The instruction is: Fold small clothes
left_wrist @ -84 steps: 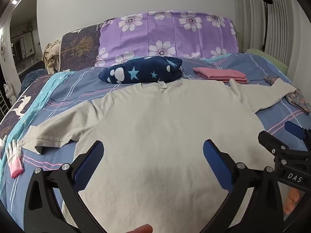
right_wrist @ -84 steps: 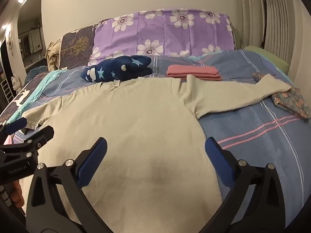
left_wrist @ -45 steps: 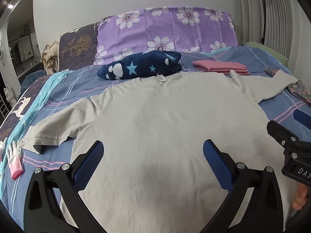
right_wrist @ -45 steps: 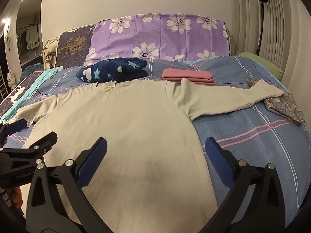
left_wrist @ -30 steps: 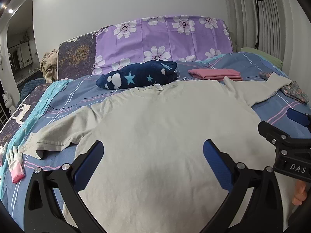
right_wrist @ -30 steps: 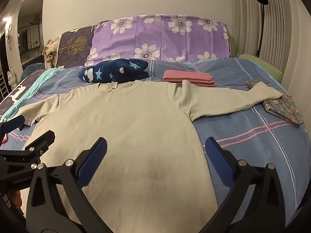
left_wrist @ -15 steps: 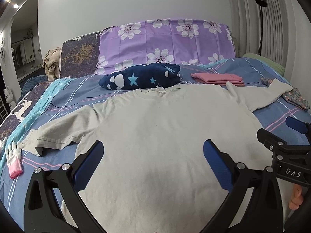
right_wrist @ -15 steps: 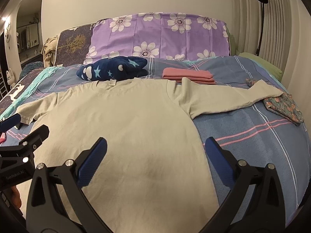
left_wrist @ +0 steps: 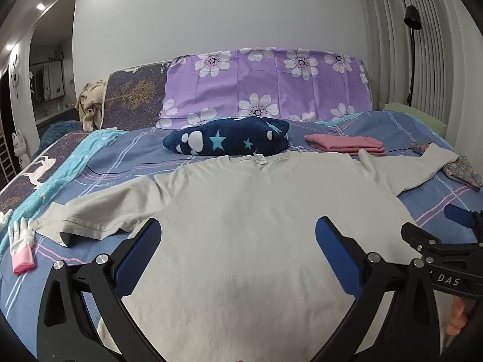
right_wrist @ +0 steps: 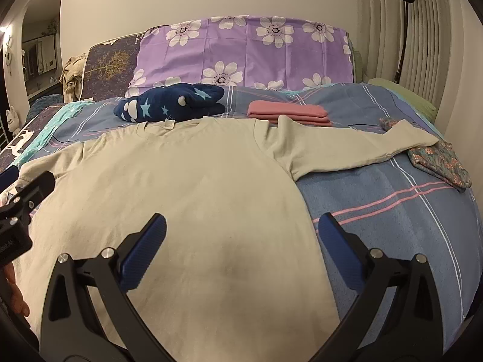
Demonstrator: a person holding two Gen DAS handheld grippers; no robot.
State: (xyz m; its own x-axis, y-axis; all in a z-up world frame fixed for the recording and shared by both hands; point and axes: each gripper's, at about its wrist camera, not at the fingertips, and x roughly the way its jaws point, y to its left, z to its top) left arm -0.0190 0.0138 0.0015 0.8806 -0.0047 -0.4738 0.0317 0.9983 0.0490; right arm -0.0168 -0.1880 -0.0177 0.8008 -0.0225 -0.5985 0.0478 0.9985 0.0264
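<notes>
The shirt's bottom hem runs out of both pictures at the lower edge, behind the claw arms. Its collar hides the near edge of the dark blue starred bundle, and the right sleeve covers a corner of the pink folded pile and part of the flowered cloth. The right claw shows only in part at the left view's edge, with a fingertip below it; the left claw is likewise cut off. The room through the archway is too small to make out.
</notes>
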